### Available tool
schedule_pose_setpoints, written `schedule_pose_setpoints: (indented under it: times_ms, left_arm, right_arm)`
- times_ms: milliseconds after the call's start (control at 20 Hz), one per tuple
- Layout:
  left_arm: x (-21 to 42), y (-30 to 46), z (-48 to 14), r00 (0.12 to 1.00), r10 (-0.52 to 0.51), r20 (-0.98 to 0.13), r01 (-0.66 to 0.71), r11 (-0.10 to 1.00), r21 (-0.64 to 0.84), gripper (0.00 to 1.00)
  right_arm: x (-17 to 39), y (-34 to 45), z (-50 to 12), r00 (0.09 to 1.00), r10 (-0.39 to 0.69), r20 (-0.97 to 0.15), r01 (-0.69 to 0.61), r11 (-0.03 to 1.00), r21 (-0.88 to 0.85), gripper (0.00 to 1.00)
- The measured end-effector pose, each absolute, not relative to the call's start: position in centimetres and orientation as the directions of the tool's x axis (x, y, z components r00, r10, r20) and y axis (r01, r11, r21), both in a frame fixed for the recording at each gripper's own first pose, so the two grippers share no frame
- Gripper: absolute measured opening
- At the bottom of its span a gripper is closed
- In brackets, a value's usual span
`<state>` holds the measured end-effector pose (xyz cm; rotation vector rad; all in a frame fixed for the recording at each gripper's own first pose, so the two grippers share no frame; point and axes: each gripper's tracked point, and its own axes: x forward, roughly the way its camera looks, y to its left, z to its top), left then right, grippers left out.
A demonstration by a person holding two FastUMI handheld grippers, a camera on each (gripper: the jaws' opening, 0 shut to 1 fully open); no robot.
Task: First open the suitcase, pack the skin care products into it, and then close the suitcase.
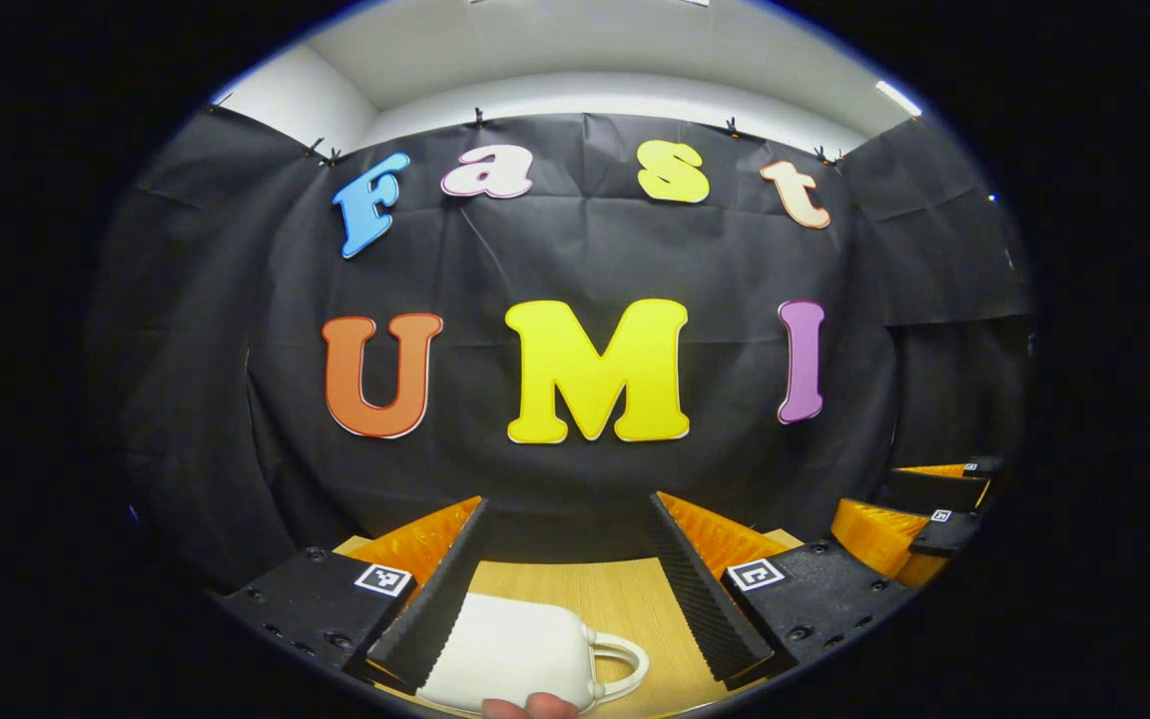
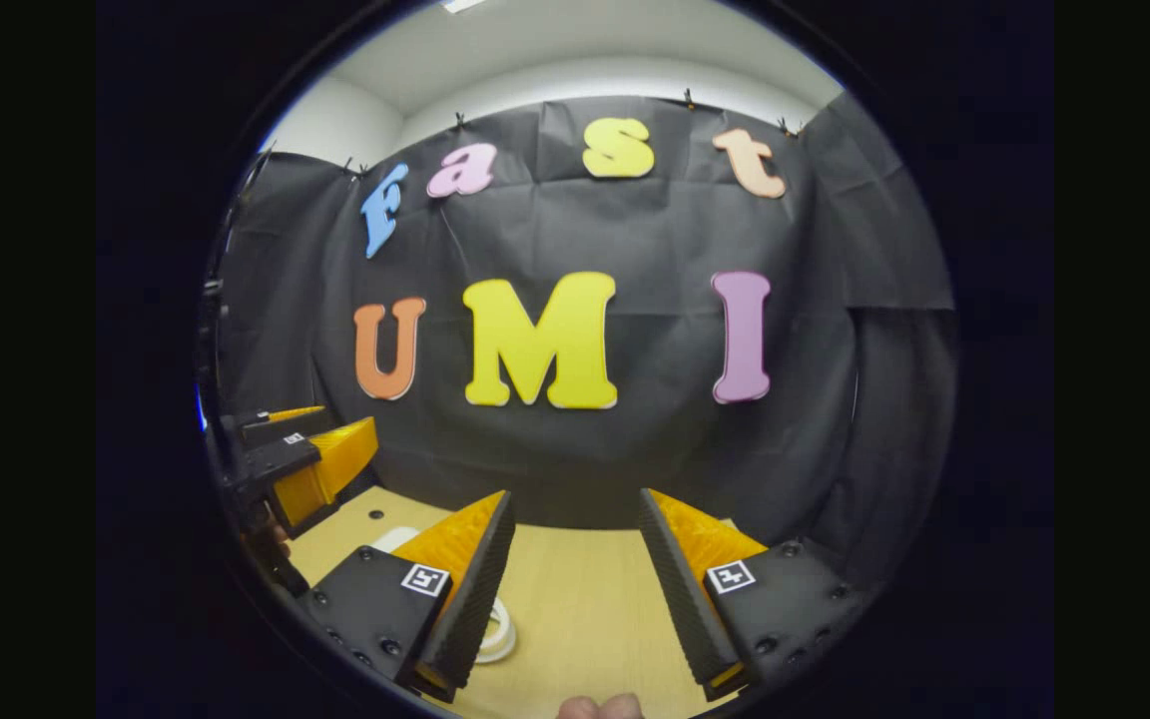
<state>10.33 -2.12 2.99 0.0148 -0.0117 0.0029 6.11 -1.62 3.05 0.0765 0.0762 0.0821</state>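
Hovering above the wooden counter point(image 1: 625, 599), the left gripper point(image 1: 565, 589) has its fingers spread wide with nothing between them pressed; a white suitcase point(image 1: 515, 654) with a looped handle lies closed on the counter just below, partly behind the left finger. In the left gripper view the right gripper point(image 1: 919, 524) shows at the far right edge. The right gripper point(image 2: 575, 589) also holds its fingers apart and empty over the counter, with a small white round item point(image 2: 495, 629) beside its left finger, too hidden to identify. The left gripper point(image 2: 300, 464) appears at the left edge of the right gripper view
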Motion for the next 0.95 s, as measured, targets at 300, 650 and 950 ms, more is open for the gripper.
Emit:
schedule_pose_setpoints:
  times_ms: [300, 650, 950]
  left_arm:
    - [7.1, -0.5, 3.7, 1.000, 0.004, 0.029, -0.004, 1.000, -0.022, 0.98]
    - [5.8, 2.2, 2.2, 0.999, 0.049, -0.015, -0.049, 0.998, -0.034, 0.98]
    - [5.5, 3.5, 2.2, 0.997, 0.078, -0.012, -0.078, 0.996, -0.031, 0.98]
  right_arm:
    - [4.7, 1.1, 4.4, 1.000, 0.029, -0.009, -0.029, 0.998, 0.056, 0.76]
    - [3.6, 2.9, 4.8, 0.999, 0.030, 0.010, -0.031, 0.998, 0.057, 0.75]
    - [4.1, 4.4, 4.7, 0.998, 0.061, 0.000, -0.061, 0.996, 0.063, 0.77]
